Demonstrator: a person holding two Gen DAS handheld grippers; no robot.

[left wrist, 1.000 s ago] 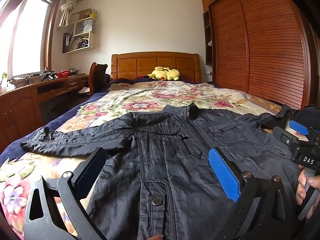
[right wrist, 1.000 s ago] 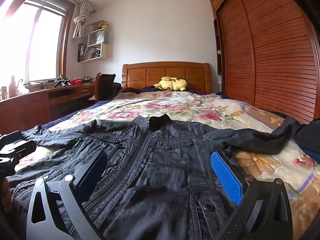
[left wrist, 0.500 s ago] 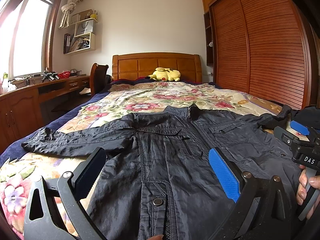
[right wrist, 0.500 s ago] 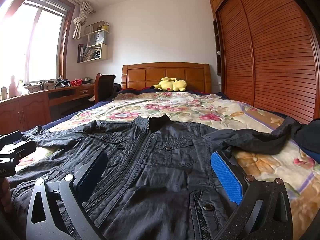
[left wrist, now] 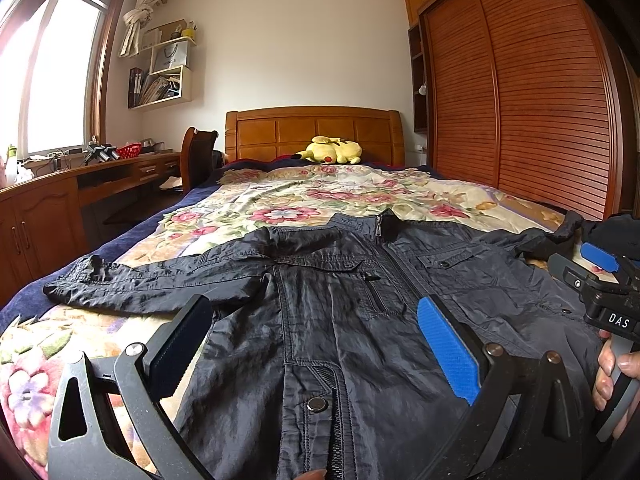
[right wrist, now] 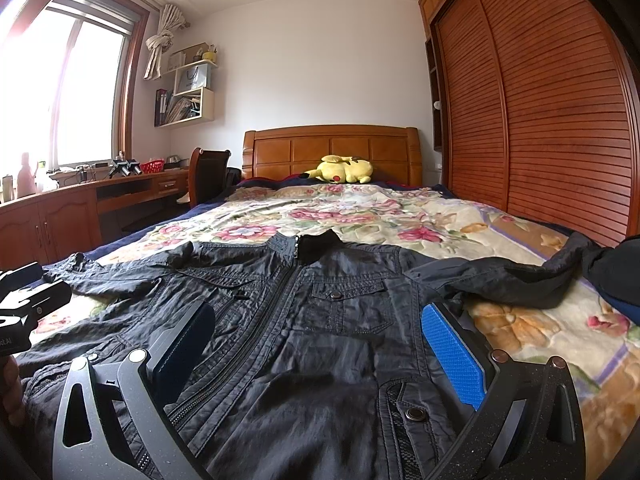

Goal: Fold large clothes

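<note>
A black zip jacket (left wrist: 344,304) lies front up on the flowered bedspread (left wrist: 320,196), collar toward the headboard. Its left sleeve (left wrist: 152,276) stretches out flat; its right sleeve (right wrist: 520,276) runs toward the bed's right side. My left gripper (left wrist: 314,332) hovers open over the jacket's lower left half, nothing between its fingers. My right gripper (right wrist: 318,344) hovers open over the jacket (right wrist: 320,320) near the lower right pocket. The right gripper's body (left wrist: 604,296) shows at the right edge of the left wrist view, held by a hand (left wrist: 612,372).
A yellow plush toy (right wrist: 344,170) rests by the wooden headboard (right wrist: 332,152). A slatted wardrobe (right wrist: 540,120) lines the right wall. A desk (right wrist: 80,204) and chair (right wrist: 208,176) stand on the left under the window. Another dark garment (right wrist: 620,276) lies at the bed's right edge.
Both views have tilted or risen slightly, so the jacket sits a little lower in frame. The jacket has not moved and both grippers stay open.
</note>
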